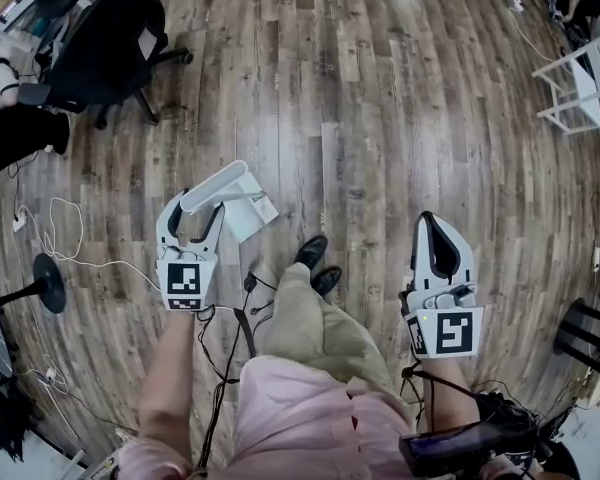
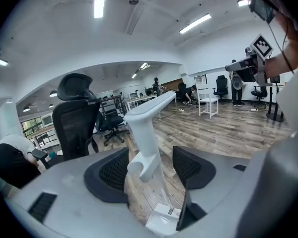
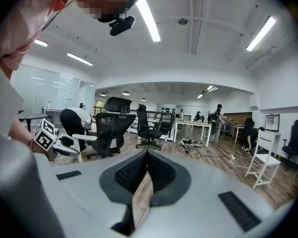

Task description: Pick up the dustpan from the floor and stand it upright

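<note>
Head view: our left claw (image 1: 193, 211) is spread around the handle of the white dustpan (image 1: 242, 215), pan end down toward the wood floor (image 1: 380, 118). Our right claw (image 1: 429, 220) hangs apart, pressed together.

Left gripper view: the handle rises between the parted jaws, with gaps on either side.

Right gripper view: the jaws meet on nothing.

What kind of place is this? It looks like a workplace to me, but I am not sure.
Most likely an open-plan office: wheeled office chairs, a long desk with people near it, and strip lights on the ceiling above a wood floor.
</note>
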